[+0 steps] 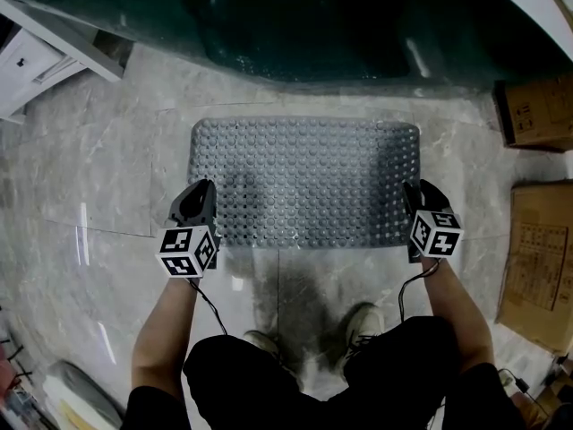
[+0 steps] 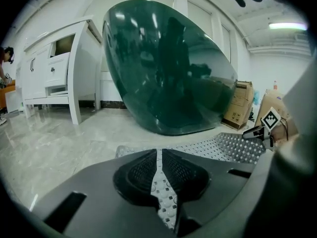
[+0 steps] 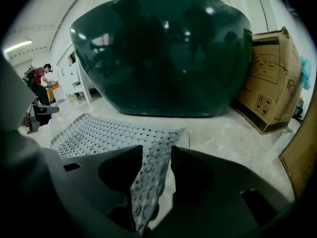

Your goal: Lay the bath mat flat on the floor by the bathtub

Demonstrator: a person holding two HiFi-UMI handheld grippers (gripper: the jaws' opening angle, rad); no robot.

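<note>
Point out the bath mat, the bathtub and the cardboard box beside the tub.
bath mat (image 1: 304, 182): head view, middle of its studded top.
bathtub (image 1: 340, 25): head view, its dark green side.
cardboard box (image 1: 537, 110): head view, its top face.

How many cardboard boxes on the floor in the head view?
2. Upper box at the right edge beside the bathtub; lower box right of the mat. Both run off frame, so more may be hidden.

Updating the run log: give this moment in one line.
bath mat: on floor by bathtub | left hand-held gripper: shut on mat | right hand-held gripper: open, mat between jaws
</note>
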